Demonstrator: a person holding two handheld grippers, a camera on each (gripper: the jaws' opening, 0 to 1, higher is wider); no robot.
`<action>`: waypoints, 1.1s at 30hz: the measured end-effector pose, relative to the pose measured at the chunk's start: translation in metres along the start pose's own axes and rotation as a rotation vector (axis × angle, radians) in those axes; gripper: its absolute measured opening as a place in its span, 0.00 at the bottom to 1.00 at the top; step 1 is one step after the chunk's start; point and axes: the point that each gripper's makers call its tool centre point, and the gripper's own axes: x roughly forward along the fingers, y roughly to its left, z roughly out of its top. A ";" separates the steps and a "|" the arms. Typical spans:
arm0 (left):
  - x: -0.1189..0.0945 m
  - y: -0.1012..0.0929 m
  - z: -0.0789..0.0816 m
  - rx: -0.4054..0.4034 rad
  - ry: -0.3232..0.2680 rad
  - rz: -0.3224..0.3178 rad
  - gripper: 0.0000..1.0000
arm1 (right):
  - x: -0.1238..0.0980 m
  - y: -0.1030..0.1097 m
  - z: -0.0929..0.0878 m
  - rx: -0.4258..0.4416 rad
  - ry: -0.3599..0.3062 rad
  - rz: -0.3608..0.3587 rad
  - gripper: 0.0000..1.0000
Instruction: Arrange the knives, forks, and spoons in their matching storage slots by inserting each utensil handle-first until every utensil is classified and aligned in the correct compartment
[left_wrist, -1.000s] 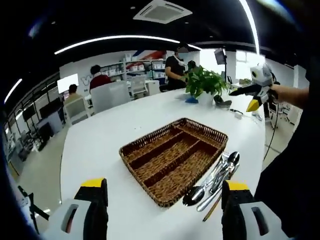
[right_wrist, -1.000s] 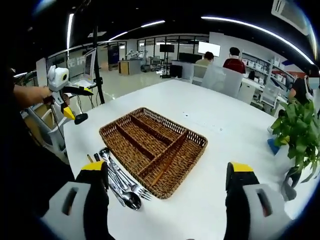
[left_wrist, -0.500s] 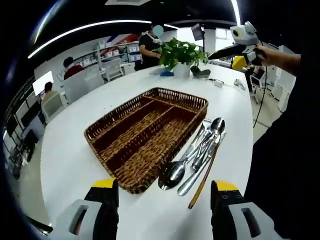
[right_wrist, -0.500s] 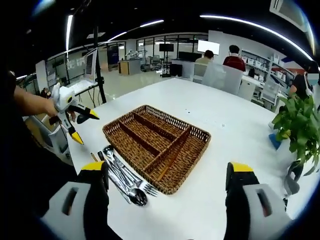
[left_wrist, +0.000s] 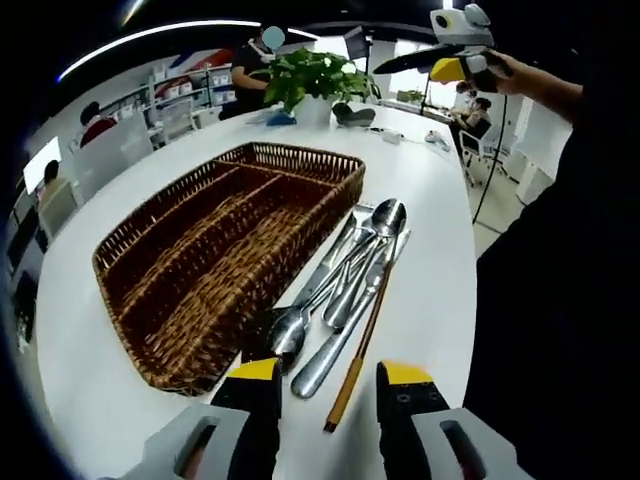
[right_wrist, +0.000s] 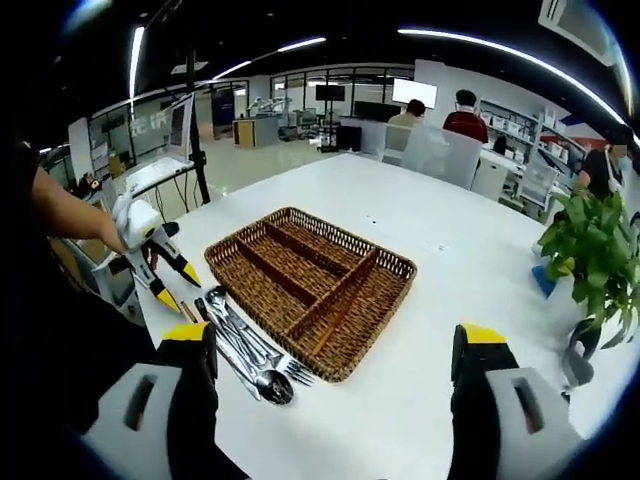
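left gripper view: jaws narrow over utensils (left_wrist: 345, 290), possibly untouched | right gripper view: jaws wide, basket (right_wrist: 310, 290) centred

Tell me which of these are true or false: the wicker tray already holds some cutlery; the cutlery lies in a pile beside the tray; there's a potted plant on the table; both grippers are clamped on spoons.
1. The brown woven wicker tray already holds cutlery. False: its compartments look empty.
2. The pile of silver spoons, forks and knives lies on the white round table beside the tray. True.
3. A green leafy potted plant stands on the table beyond the tray. True.
4. Both grippers are clamped on spoons. False: the left gripper hangs open just above the pile, and the right gripper is wide open, holding nothing.
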 end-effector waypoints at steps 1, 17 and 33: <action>0.001 -0.002 0.001 0.004 0.001 -0.006 0.30 | 0.000 0.000 0.000 0.000 0.000 0.000 0.99; 0.023 -0.016 -0.014 0.093 0.102 -0.075 0.13 | -0.004 0.002 -0.003 -0.004 0.005 0.000 0.99; 0.028 -0.020 -0.016 0.268 0.147 -0.088 0.05 | -0.003 0.006 -0.004 -0.008 0.000 -0.002 0.99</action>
